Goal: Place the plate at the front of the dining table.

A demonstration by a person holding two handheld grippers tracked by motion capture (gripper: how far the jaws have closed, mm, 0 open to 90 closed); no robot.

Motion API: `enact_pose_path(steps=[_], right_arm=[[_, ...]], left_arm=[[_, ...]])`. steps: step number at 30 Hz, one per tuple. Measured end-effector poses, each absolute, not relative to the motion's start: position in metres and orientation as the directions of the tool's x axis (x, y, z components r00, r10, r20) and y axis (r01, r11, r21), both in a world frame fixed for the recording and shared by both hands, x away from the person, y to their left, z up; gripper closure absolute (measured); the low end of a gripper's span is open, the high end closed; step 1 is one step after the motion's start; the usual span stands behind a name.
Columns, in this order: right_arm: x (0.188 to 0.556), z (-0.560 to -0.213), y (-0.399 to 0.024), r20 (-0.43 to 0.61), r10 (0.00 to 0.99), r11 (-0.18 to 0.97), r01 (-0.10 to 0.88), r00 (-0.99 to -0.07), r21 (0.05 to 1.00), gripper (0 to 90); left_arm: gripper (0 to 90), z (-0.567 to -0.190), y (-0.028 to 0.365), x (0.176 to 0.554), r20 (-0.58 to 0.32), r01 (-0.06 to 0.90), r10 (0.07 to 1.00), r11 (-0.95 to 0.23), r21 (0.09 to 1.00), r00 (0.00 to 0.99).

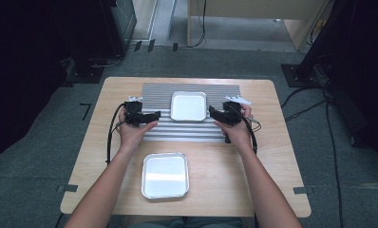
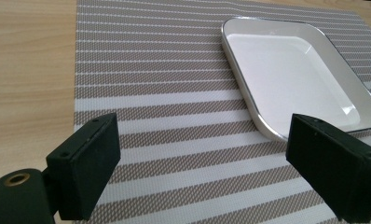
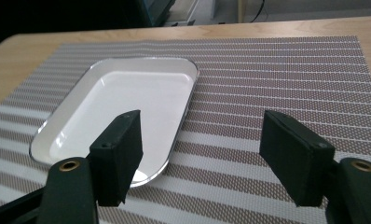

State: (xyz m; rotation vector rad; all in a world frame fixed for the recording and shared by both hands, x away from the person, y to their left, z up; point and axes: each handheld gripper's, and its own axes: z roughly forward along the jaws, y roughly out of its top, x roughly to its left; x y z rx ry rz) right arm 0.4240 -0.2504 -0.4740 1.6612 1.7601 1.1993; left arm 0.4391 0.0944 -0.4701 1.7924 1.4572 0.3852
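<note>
Both pairs of jaws stand wide apart, gripping and touching nothing. We count two grippers: left gripper (image 1: 155,115) and right gripper (image 1: 212,114), flanking the far tray (image 1: 189,106) on one striped mat (image 1: 155,90). We count two white trays; the near tray (image 1: 165,175) lies on the table (image 1: 272,161).

Even overhead light, tray glare, sharp

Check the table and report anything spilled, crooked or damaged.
Nothing stands out. One white tray sits squarely on the striped placemat, the other tray on the bare table nearer the person. Both look empty and clean. Both grippers, left and right, are open.
</note>
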Motion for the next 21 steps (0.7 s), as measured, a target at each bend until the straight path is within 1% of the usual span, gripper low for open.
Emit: enact_pose_path(steps=[3,4,6,8,10,21], right_arm=[[0.417,-0.474,-0.25,0.189,0.959,-0.036,0.574,-0.21,0.818,26.3],[0.415,-0.474,-0.251,0.187,0.958,-0.03,0.572,-0.217,0.82,23.5],[0.413,-0.473,-0.253,0.218,0.954,-0.063,0.572,-0.207,0.818,21.3],[0.411,-0.471,-0.256,0.231,0.954,-0.08,0.577,-0.193,0.813,21.5],[0.407,-0.47,-0.259,0.236,0.952,-0.085,0.574,-0.193,0.814,20.6],[0.383,-0.468,-0.272,0.216,0.956,-0.063,0.583,-0.196,0.81,20.9]], left_arm=[[9.8,-0.473,0.101,0.432,-0.243,0.69,0.924,-0.031,0.723,0.297],[9.8,-0.473,0.103,0.43,-0.243,0.691,0.922,-0.034,0.722,0.3],[9.8,-0.476,0.105,0.425,-0.223,0.686,0.924,-0.056,0.725,0.311],[9.8,-0.479,0.106,0.418,-0.192,0.682,0.925,-0.091,0.726,0.328],[9.8,-0.481,0.11,0.412,-0.181,0.678,0.923,-0.108,0.727,0.341],[9.8,-0.484,0.139,0.387,-0.21,0.676,0.917,-0.083,0.732,0.34]])
